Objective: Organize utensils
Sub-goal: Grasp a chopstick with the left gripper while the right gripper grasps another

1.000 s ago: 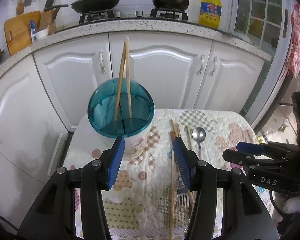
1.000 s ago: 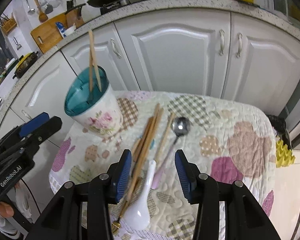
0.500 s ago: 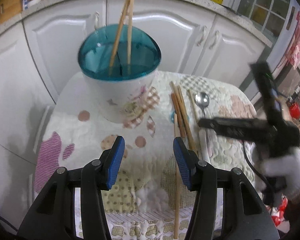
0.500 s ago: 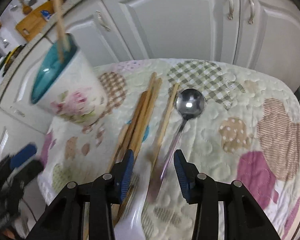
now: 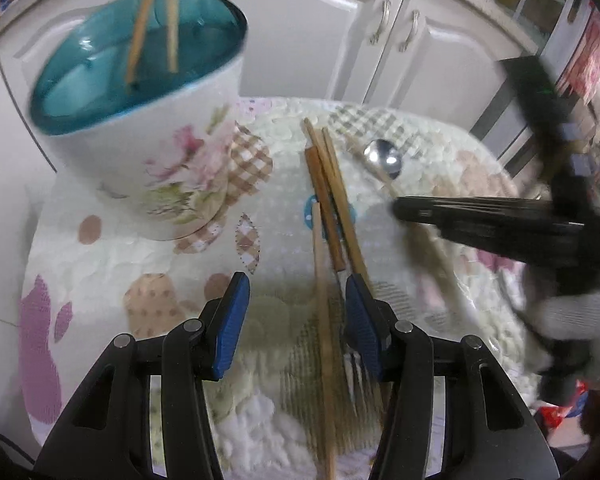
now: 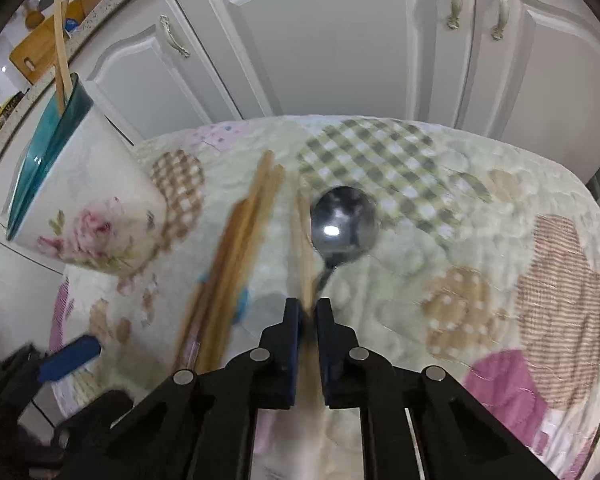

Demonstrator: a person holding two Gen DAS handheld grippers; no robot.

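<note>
A floral holder with a teal inside (image 5: 148, 92) stands at the table's far left with two chopsticks (image 5: 156, 16) in it; it also shows in the right wrist view (image 6: 80, 200). Loose chopsticks (image 5: 332, 208) and a fork (image 5: 352, 360) lie beside a metal spoon (image 6: 342, 224). My left gripper (image 5: 296, 328) is open low over the chopsticks and fork. My right gripper (image 6: 307, 316) is shut on a single wooden chopstick (image 6: 302, 240) next to the spoon.
A quilted patchwork cloth (image 6: 480, 240) covers the small table. White cabinet doors (image 6: 340, 40) stand close behind it. The table's edges fall away on the left and right.
Both grippers have dropped toward the table. My right gripper has closed from open onto the single chopstick beside the spoon. My left gripper stayed open.
</note>
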